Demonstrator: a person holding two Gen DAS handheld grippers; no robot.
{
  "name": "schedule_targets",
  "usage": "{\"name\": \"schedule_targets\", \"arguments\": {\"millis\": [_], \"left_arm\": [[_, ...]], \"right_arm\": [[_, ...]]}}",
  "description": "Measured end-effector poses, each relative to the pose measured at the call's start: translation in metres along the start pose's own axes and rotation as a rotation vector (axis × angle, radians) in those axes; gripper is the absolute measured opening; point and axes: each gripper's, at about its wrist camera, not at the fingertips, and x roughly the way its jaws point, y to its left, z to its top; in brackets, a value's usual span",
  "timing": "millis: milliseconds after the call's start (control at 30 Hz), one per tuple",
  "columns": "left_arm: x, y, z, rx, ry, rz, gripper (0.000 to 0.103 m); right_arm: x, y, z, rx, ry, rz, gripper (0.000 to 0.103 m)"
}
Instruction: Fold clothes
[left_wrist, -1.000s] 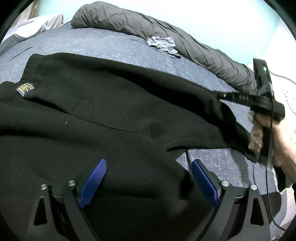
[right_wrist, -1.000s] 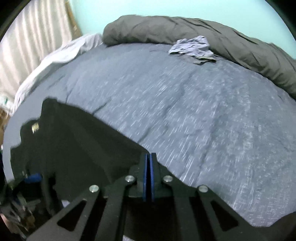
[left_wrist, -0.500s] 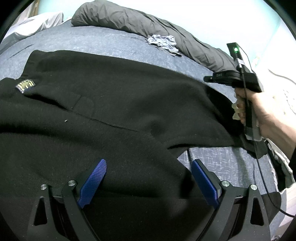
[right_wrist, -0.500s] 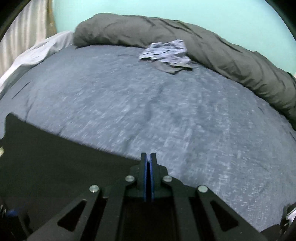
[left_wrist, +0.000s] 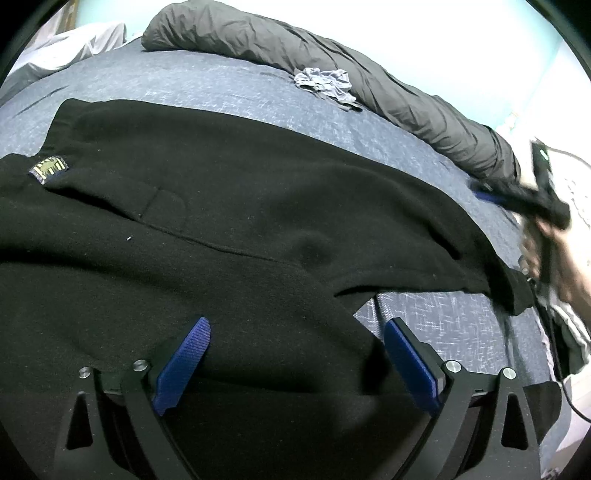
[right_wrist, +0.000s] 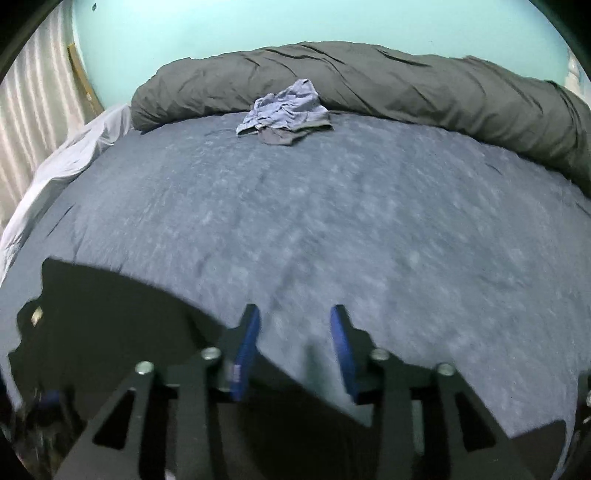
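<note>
Garment: black fleece garment (left_wrist: 229, 221) spread flat on the blue bed (left_wrist: 207, 85), under and ahead of the left gripper (left_wrist: 295, 354), whose jaws stand wide.
Right gripper (right_wrist: 295, 347): jaws opening, nothing between them; garment edge just below-left.
Label: yellow woven patch (left_wrist: 48, 170), writing unreadable.
Left view only: hand (left_wrist: 554, 258) on right gripper.
</note>
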Motion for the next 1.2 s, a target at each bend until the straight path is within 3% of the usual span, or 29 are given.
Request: {"name": "schedule_targets", "arguments": {"millis": [100, 233, 433, 600, 700, 933, 967, 1033, 1067, 1100, 1200], "left_arm": [[0.000, -0.002, 0.000, 0.007, 0.000, 0.007, 0.098], [0.001, -0.002, -0.001, 0.014, 0.000, 0.015, 0.098], [0.003, -0.004, -0.003, 0.031, 0.002, 0.031, 0.100], [0.005, -0.005, -0.004, 0.042, 0.003, 0.039, 0.100], [0.005, -0.005, -0.004, 0.049, 0.003, 0.044, 0.101], [0.005, -0.005, -0.005, 0.055, 0.003, 0.045, 0.101], [0.005, -0.005, -0.005, 0.056, 0.004, 0.046, 0.101], [0.005, -0.006, -0.005, 0.059, 0.004, 0.048, 0.101], [0.005, -0.006, -0.005, 0.061, 0.004, 0.048, 0.102], [0.005, -0.006, -0.005, 0.062, 0.004, 0.048, 0.102], [0.006, -0.007, -0.005, 0.065, 0.005, 0.052, 0.102]], "right_arm": [[-0.023, -0.030, -0.026, 0.001, 0.024, -0.006, 0.046], [-0.041, -0.085, -0.062, 0.073, 0.087, -0.135, 0.046], [-0.052, -0.139, -0.100, 0.162, 0.154, -0.252, 0.051], [-0.061, -0.174, -0.120, 0.250, 0.153, -0.357, 0.055], [-0.064, -0.188, -0.127, 0.307, 0.136, -0.378, 0.068], [-0.059, -0.202, -0.131, 0.368, 0.106, -0.379, 0.068], [-0.061, -0.200, -0.131, 0.357, 0.091, -0.372, 0.065], [-0.063, -0.196, -0.130, 0.335, 0.061, -0.359, 0.031], [-0.064, -0.192, -0.127, 0.321, 0.046, -0.362, 0.025], [-0.066, -0.189, -0.125, 0.307, 0.032, -0.365, 0.011], [-0.070, -0.188, -0.113, 0.305, -0.021, -0.365, 0.007]]}}
